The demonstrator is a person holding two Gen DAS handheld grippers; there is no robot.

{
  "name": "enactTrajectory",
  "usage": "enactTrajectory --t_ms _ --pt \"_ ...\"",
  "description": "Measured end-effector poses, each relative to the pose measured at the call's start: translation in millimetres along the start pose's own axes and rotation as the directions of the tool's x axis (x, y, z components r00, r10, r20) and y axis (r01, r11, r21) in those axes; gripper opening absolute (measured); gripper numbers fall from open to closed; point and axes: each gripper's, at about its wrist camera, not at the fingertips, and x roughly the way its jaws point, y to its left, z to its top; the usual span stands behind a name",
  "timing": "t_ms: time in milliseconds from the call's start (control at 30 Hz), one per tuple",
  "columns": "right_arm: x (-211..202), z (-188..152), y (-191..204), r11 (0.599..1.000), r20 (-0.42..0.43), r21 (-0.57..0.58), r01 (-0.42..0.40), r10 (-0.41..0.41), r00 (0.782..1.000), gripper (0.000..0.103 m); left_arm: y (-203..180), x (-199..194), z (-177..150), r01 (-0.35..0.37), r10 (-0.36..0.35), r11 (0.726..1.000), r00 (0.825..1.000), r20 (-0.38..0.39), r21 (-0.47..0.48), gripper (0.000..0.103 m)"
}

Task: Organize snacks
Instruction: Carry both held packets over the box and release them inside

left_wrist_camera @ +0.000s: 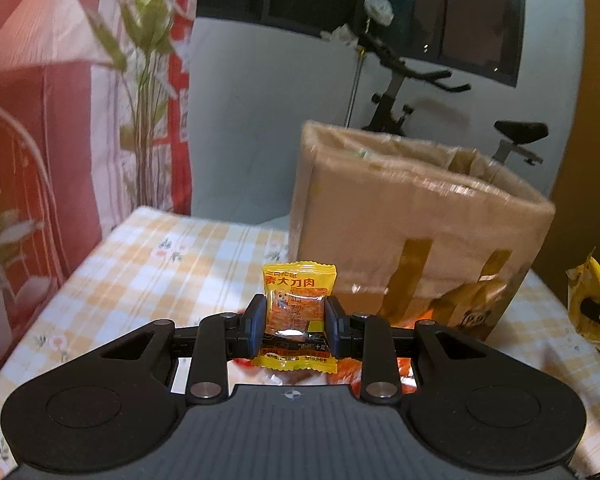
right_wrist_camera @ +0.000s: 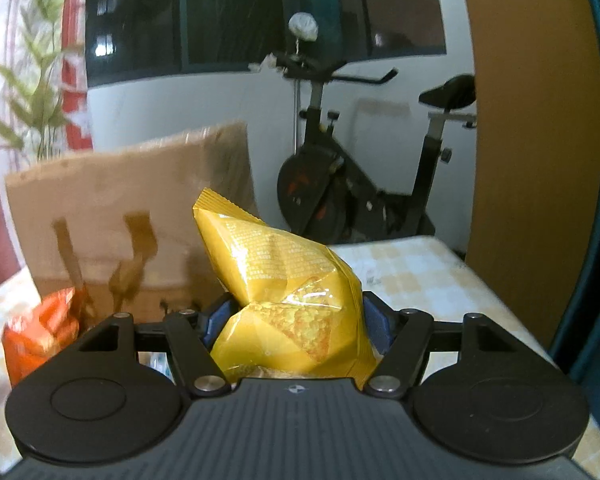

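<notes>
Your left gripper points forward and a little downward toward the cardboard box, its fingertips short of the box's near face. Its two blue pads stand close together and press on the sides of a small yellow snack packet, which stands upright between them. Your right gripper sits to the right of the box, aimed slightly downward past the box's right edge. Its jaws stand wider, squeezing a puffy yellow snack bag that bulges up above the fingers.

The tall cardboard box blocks the way ahead; the checkered tabletop left of it lies open.
</notes>
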Motion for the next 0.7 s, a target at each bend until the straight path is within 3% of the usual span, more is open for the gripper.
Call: enactTrajectory --t_ms 233,433,700 --pt "-12 36 0 1.0 0.101 -0.021 -0.008 0.01 0.995 0.069 -16 -6 34 0.053 -0.056 0.998 0.995 0.083 0.044 0.032" --pt "-12 83 5 0.999 0.222 -0.014 -0.049 0.051 0.974 0.069 -31 8 66 0.11 -0.116 0.993 0.983 0.145 0.048 0.032" --pt "21 144 29 0.983 0.286 0.019 -0.18 0.167 0.943 0.069 -58 47 108 0.228 -0.236 0.972 0.954 0.187 0.062 0.033"
